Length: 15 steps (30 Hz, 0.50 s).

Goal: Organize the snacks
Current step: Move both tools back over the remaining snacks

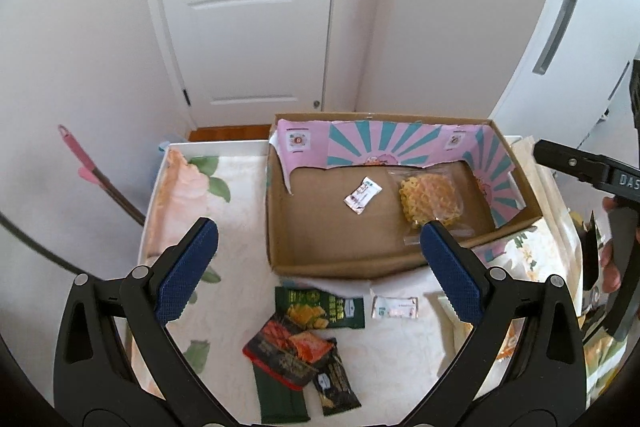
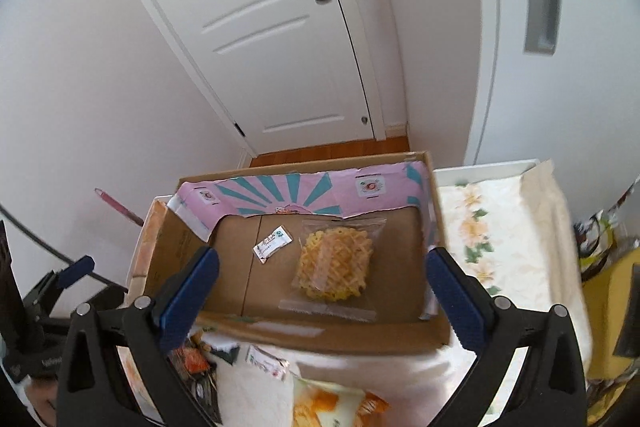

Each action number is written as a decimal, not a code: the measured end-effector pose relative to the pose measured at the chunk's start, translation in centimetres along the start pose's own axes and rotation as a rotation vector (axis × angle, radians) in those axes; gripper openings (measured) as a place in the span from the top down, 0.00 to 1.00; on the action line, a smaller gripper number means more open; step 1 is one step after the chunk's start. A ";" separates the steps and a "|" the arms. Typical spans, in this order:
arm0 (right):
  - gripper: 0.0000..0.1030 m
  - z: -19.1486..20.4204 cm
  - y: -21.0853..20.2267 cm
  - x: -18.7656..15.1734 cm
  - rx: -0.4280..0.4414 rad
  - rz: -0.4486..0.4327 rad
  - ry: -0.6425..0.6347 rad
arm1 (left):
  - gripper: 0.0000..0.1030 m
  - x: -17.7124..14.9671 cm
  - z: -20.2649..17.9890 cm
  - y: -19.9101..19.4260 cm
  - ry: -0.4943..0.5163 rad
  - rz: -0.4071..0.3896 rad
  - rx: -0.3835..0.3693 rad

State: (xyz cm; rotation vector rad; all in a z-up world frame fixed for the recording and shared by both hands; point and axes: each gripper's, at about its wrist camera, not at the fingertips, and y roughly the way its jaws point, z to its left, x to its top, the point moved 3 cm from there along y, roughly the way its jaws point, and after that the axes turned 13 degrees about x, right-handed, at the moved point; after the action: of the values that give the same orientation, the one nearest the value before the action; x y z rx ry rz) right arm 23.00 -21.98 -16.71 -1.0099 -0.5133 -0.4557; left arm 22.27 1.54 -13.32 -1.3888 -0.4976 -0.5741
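Nearest the left gripper [image 1: 320, 267], at six o'clock on the floral-covered tabletop [image 1: 240, 187], lie a red-and-black snack packet [image 1: 286, 351], a dark green packet [image 1: 320, 309] and a small white sachet [image 1: 394, 307] — all outside the box. Both the left gripper and the right gripper [image 2: 322, 291] have their fingers spread wide, grasping nothing. Farther off, at twelve o'clock, the cardboard box [image 1: 340, 263] already holds a clear-wrapped waffle biscuit [image 2: 336, 265] and a white sachet [image 2: 272, 242] — so sorting looks barely begun, with most packets left.

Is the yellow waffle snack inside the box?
Yes. The waffle snack lies flat on the cardboard box floor, beside a small white packet.
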 end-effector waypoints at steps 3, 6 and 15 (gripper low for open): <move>0.01 0.2 -2.2 -0.8 0.001 -0.011 -0.020 | 0.02 -1.0 0.5 -1.8 -0.019 -0.015 0.014; 0.00 0.1 -4.1 -1.8 -0.014 -0.013 -0.027 | 0.02 -2.2 1.0 -3.4 -0.041 -0.022 0.027; 0.00 0.1 -7.8 -5.6 -0.052 -0.021 -0.034 | 0.02 -6.5 2.8 -7.0 -0.101 0.003 0.067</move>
State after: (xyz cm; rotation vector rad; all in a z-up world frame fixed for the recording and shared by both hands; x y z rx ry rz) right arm 14.03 -24.85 -14.75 -1.0645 -0.5453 -0.4737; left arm 12.79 4.20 -11.78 -1.3589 -0.5907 -0.4829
